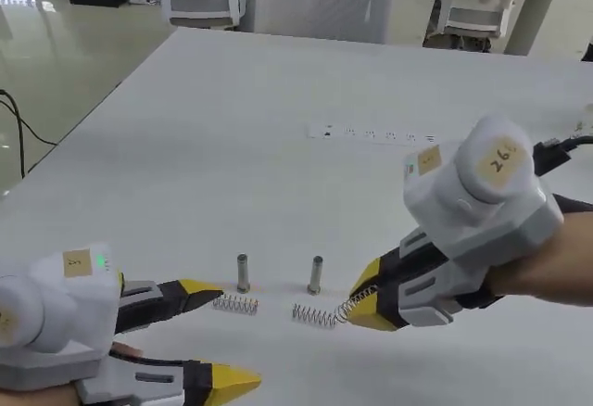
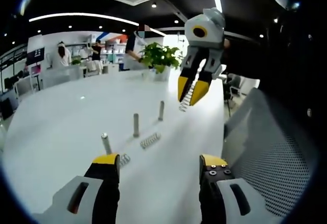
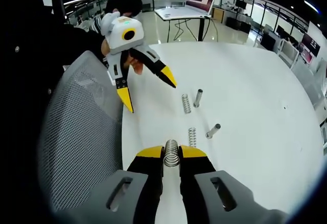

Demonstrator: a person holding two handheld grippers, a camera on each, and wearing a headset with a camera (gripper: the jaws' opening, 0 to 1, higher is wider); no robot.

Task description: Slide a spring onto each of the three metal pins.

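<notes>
Two upright metal pins (image 1: 243,273) (image 1: 316,275) stand on the white table (image 1: 278,146); in the left gripper view there are three pins (image 2: 106,142) (image 2: 136,124) (image 2: 161,110) in a row. Two loose springs (image 1: 235,305) (image 1: 313,315) lie in front of them. My right gripper (image 1: 363,306) (image 3: 171,152) is shut on a third spring (image 3: 171,155), held low beside the right pin. My left gripper (image 1: 218,334) (image 2: 159,161) is open and holds nothing, its upper jaw just left of the left spring.
A power strip (image 1: 375,134) is set into the table further back. Chairs (image 1: 320,7) stand along the far edge. A grey mesh chair (image 3: 82,132) is close behind the near table edge. People stand far off in the left gripper view.
</notes>
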